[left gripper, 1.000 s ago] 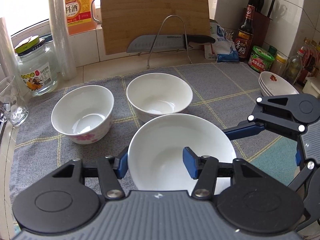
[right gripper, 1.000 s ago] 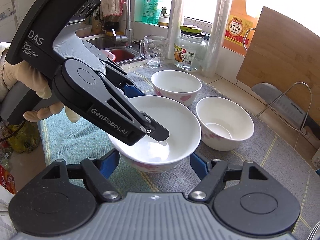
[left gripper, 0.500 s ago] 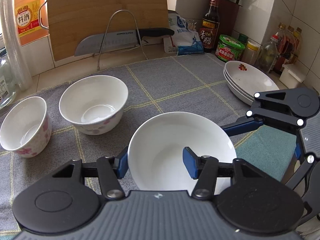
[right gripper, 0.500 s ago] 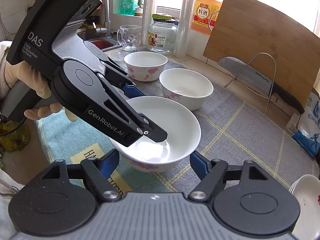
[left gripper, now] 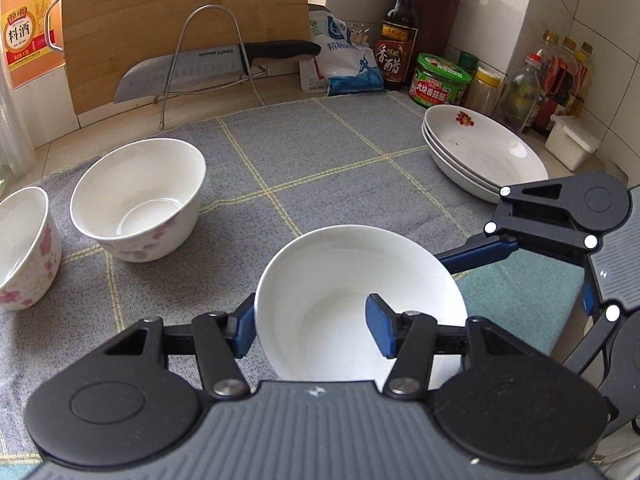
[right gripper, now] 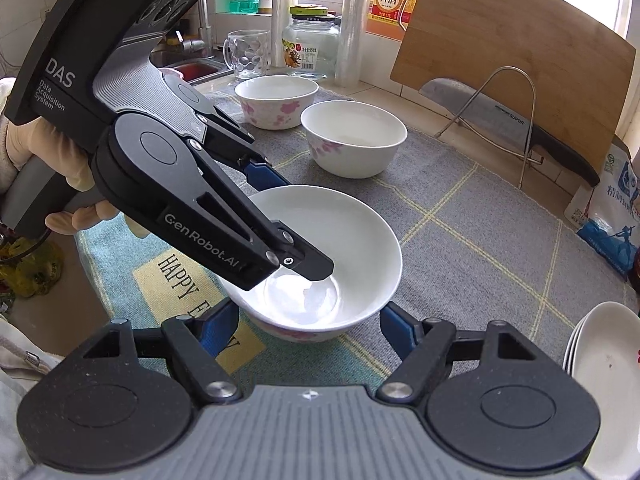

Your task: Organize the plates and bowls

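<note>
The white bowl (left gripper: 340, 304) is clamped by its rim in the left tool (left gripper: 312, 328), above the grey mat (left gripper: 320, 152) near the table's front edge. The right tool (right gripper: 308, 330) stands spread wide beside it, gripping nothing. Stacked plates (left gripper: 480, 152) sit toward the right edge.

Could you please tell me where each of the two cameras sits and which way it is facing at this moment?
Left wrist: sits on the left gripper, facing the tiled back wall across the grey checked mat; its blue-padded fingers clamp the rim of the wide white bowl, and the right gripper shows at right.
Right wrist: sits on the open right gripper, facing the window and sink; the left gripper and gloved left hand show.
Shared: that bowl, two floral bowls, stacked plates, knife, cutting board.
</note>
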